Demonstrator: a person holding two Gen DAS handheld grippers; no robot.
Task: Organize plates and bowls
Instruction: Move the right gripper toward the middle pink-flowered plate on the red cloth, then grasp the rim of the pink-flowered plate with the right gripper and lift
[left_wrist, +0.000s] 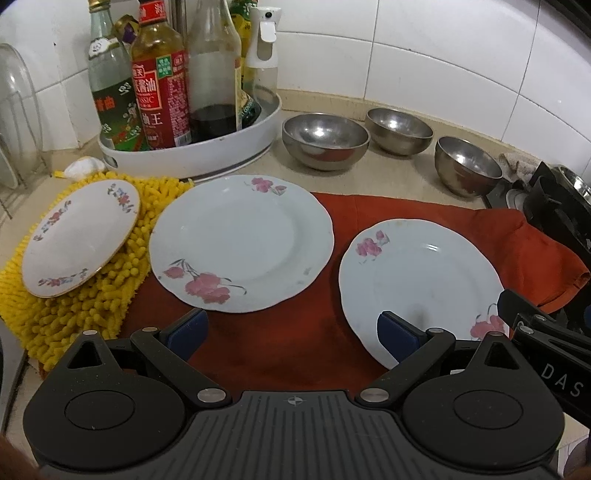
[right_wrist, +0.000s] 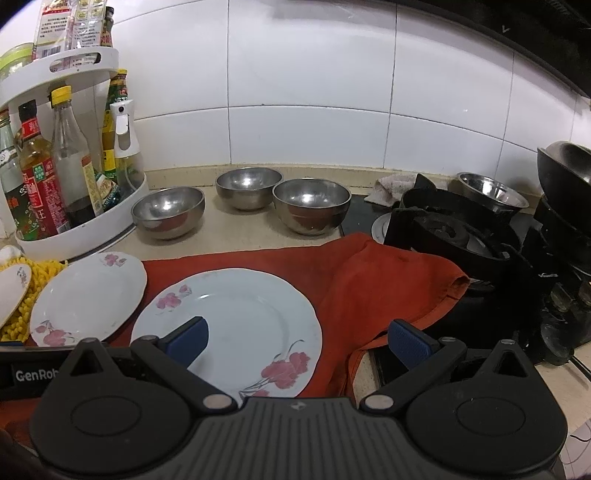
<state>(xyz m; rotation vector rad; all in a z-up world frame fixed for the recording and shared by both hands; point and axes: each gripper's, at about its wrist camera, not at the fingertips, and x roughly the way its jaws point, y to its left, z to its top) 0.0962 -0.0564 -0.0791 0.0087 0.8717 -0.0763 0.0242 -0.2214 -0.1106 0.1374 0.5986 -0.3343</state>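
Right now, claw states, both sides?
Left claw: open, holding nothing, over the red cloth.
Right claw: open, holding nothing, above the plate.

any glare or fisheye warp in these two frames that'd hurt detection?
Left wrist: tile lines bow strongly and corners vignette black; specular spots inside the steel bowls; plates evenly lit. Right wrist: same barrel warp; highlights in the bowls, a soft sheen on the near plate, the stove side dark and low in detail.

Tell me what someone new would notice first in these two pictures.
Probably the red cloth across the counter, with two pale flowered plates on it: the larger plate mid-counter and another plate to its right. Behind them three steel bowls sit empty by the tiled wall, and a small plate rests tilted on a yellow mat at far left.
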